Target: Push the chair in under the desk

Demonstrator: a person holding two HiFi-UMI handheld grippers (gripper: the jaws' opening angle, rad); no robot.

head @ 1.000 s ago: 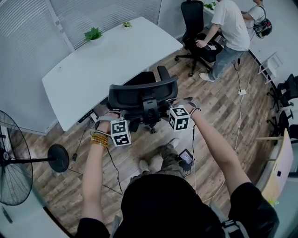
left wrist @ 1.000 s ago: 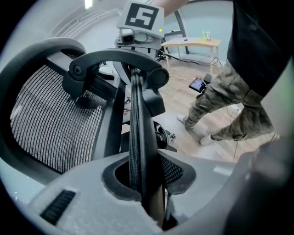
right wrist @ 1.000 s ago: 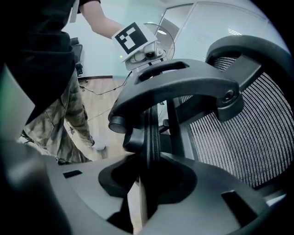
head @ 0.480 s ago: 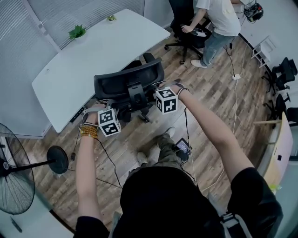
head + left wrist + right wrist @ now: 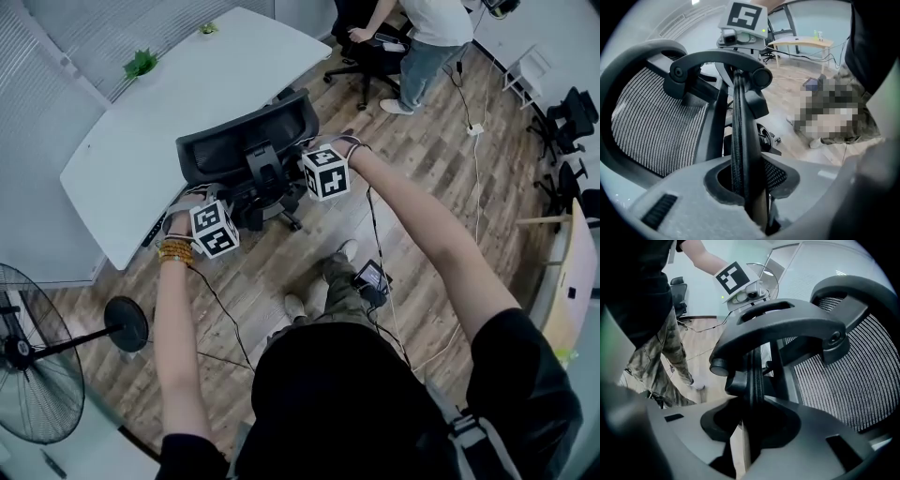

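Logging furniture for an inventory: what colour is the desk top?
Plain white. The desk top shows best in the head view.
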